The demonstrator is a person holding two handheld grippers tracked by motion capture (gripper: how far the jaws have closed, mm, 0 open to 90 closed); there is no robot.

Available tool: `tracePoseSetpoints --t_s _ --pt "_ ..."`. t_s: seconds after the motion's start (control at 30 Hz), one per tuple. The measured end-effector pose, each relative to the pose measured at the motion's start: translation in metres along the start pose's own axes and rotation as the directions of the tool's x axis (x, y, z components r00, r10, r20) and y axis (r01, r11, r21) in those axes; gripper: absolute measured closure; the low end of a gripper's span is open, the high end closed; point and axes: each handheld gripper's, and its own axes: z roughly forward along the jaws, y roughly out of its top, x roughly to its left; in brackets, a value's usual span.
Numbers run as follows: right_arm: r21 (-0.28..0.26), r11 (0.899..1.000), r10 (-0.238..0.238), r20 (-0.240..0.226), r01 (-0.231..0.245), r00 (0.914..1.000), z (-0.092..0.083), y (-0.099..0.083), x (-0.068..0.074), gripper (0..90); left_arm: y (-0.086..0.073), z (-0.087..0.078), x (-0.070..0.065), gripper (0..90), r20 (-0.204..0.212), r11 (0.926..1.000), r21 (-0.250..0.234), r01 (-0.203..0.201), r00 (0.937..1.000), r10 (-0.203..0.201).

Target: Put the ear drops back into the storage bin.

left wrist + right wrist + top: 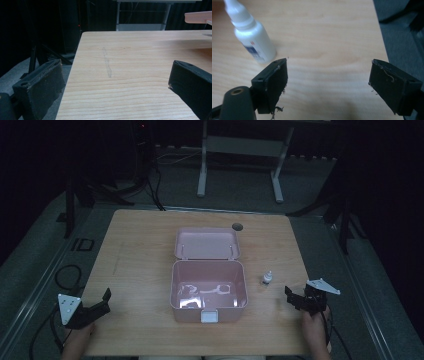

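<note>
Pink plastic, lid thrown back, the storage box sits mid-table so you can drop things straight in. Just right of it stands the small white dropper bottle, upright. Your right gripper waits near it, jaws spread and empty; your left gripper rests released at the table's near-left corner.
</note>
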Motion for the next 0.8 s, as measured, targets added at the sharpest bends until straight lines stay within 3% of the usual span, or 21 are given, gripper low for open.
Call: tracePoseSetpoints --t_s 0.03,0.07,0.1,0.17,0.2,0.27,0.3,0.33,0.37,0.43,0.53,0.57,0.6,0.63,0.77,0.8 --pt "0.049 0.999 0.006 -0.010 -0.005 0.9999 0.000 0.001 -0.003 14.7 0.000 0.000 0.000 0.4 0.000 1.0000 -0.001 0.001 1.0000 -0.001" --pt "0.049 0.999 0.006 -0.010 -0.005 0.9999 0.000 0.001 -0.003 14.7 0.000 0.000 0.000 0.4 0.000 1.0000 0.001 0.002 1.0000 -0.002" --pt "0.097 0.995 0.010 -0.014 -0.009 0.9999 0.000 0.002 -0.005 14.7 0.000 0.000 0.000 0.4 0.000 1.0000 0.000 0.002 1.0000 -0.002" --pt "0.112 0.994 0.013 -0.017 -0.011 0.9998 0.000 0.002 -0.005 14.7 0.000 0.000 0.000 0.3 0.000 1.0000 0.000 0.001 1.0000 -0.001" --pt "0.165 0.986 0.006 -0.016 -0.004 0.9999 -0.001 0.003 -0.006 14.7 0.000 0.000 0.000 0.4 -0.001 1.0000 0.000 0.000 1.0000 0.000" --pt "0.186 0.983 -0.003 -0.025 0.007 0.9997 -0.001 0.004 -0.006 14.6 0.000 0.000 0.000 0.4 0.000 1.0000 0.000 0.001 1.0000 -0.001" --pt "0.211 0.977 -0.009 -0.032 0.015 0.9994 -0.002 0.005 -0.005 14.2 0.000 0.000 0.000 0.4 -0.001 1.0000 0.000 -0.001 1.0000 0.001" --pt "0.270 0.962 -0.025 -0.033 0.033 0.9991 -0.001 0.006 -0.004 14.2 0.000 0.000 0.000 0.4 -0.001 1.0000 0.001 -0.001 1.0000 0.001" --pt "0.270 0.962 -0.025 -0.033 0.033 0.9991 -0.001 0.006 -0.004 14.2 0.000 0.000 0.000 0.4 -0.001 1.0000 0.001 -0.001 1.0000 0.001" --pt "0.329 0.943 -0.041 -0.051 0.056 0.9978 -0.001 0.009 -0.003 14.2 0.000 0.000 0.000 0.4 -0.001 1.0000 0.001 -0.001 1.0000 0.001" --pt "0.360 0.930 -0.055 -0.058 0.072 0.9968 -0.002 0.010 -0.001 14.2 0.000 0.000 0.000 0.3 -0.001 1.0000 0.001 -0.001 1.0000 0.001" --pt "0.378 0.922 -0.066 -0.064 0.086 0.9957 -0.002 0.011 0.000 14.2 0.000 0.000 0.000 0.4 -0.001 1.0000 0.002 -0.001 1.0000 0.001" --pt "0.409 0.906 -0.084 -0.078 0.109 0.9934 -0.003 0.013 0.002 14.2 0.000 0.000 0.000 0.4 -0.001 1.0000 0.002 -0.001 1.0000 0.001" --pt "0.409 0.906 -0.084 -0.078 0.109 0.9934 -0.003 0.013 0.002 14.2 0.000 0.000 0.000 0.4 -0.001 1.0000 0.002 -0.002 1.0000 0.002" --pt "0.485 0.863 -0.091 -0.131 0.144 0.9872 -0.005 0.017 0.007 14.2 0.000 0.000 0.000 0.4 -0.001 1.0000 0.002 -0.001 1.0000 0.001" --pt "0.529 0.830 -0.113 -0.152 0.177 0.9819 -0.006 0.019 0.010 14.2 0.000 0.000 0.000 0.4 -0.001 1.0000 0.002 -0.003 1.0000 0.003"
